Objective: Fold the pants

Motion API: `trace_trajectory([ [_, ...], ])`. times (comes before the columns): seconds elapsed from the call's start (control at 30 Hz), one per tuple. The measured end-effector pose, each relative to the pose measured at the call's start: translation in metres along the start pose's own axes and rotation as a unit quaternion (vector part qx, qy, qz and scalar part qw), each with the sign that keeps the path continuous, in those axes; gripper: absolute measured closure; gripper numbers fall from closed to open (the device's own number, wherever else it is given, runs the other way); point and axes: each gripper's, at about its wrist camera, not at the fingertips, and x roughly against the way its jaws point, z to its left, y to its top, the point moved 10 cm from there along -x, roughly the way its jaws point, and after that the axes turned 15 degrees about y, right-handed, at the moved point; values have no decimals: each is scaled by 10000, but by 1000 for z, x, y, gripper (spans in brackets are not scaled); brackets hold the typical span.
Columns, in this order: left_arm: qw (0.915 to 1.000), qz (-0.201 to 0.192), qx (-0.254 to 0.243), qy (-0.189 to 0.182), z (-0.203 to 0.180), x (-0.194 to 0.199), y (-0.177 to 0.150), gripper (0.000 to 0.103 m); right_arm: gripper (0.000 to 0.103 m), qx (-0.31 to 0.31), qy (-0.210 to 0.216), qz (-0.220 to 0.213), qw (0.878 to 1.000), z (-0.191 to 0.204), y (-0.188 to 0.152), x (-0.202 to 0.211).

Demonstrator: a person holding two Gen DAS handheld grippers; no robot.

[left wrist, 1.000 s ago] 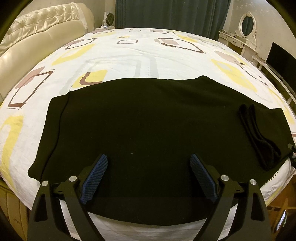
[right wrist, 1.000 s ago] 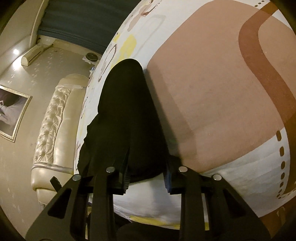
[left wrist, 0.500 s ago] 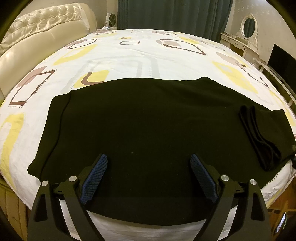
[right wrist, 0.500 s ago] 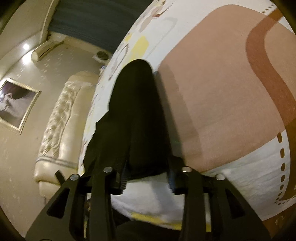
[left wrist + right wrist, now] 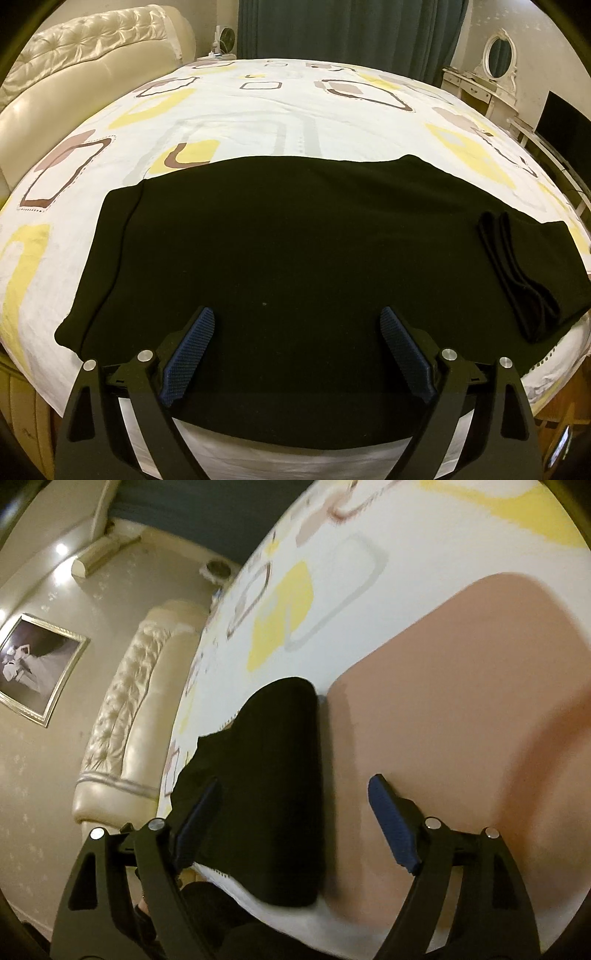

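Both our grippers gape wide now, the right gripper having apparently just released the flat black fabric pants, the left gripper hovering idle.

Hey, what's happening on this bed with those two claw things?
A person is folding black pants on a patterned bed, holding a gripper in each hand. The pants lie spread flat near the bed's edge, with one end already doubled over. The left gripper hovers above the middle of the cloth, jaws wide open and holding nothing. The right gripper is at the folded end, jaws also open, straddling its edge without gripping it.
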Motion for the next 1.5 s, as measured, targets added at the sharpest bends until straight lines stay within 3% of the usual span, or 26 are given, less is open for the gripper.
trace_trajectory([
  [0.2,10000,12,-9,39,-1,0,0,12,22,-73,199,644,9977,8,13,-49],
  [0.33,10000,12,13,58,-1,-1,1,12,25,-208,291,740,9966,9,20,-64],
  [0.4,10000,10,13,57,-1,-1,1,12,49,-214,159,778,9966,5,22,-66],
  [0.5,10000,14,19,49,-1,-1,0,12,74,-214,-63,873,9959,-8,20,-66],
  [0.6,10000,14,23,32,-2,-1,0,12,82,-254,-97,832,9962,-18,19,-63],
  [0.83,10000,13,17,-25,-2,-2,0,12,81,-259,-184,743,9967,-20,17,-64],
  [0.93,10000,9,-17,-47,-3,-2,0,12,73,-361,-69,612,9975,-15,18,-59],
  [1.0,10000,12,-44,-71,-2,-1,1,12,57,-416,-161,326,9985,-11,23,-45],
  [1.07,9999,17,-88,-95,-2,-1,0,12,48,-363,-301,-50,9989,-3,28,-24],
  [1.2,9997,34,-163,-151,-2,0,0,12,48,-259,80,-488,9984,34,20,2],
  [1.37,9994,43,-238,-266,-1,2,-1,12,46,-255,639,-242,9973,73,-24,-6],
  [1.5,9990,11,-301,-327,-1,4,-3,12,45,-358,536,-87,9979,68,-53,-15],
])
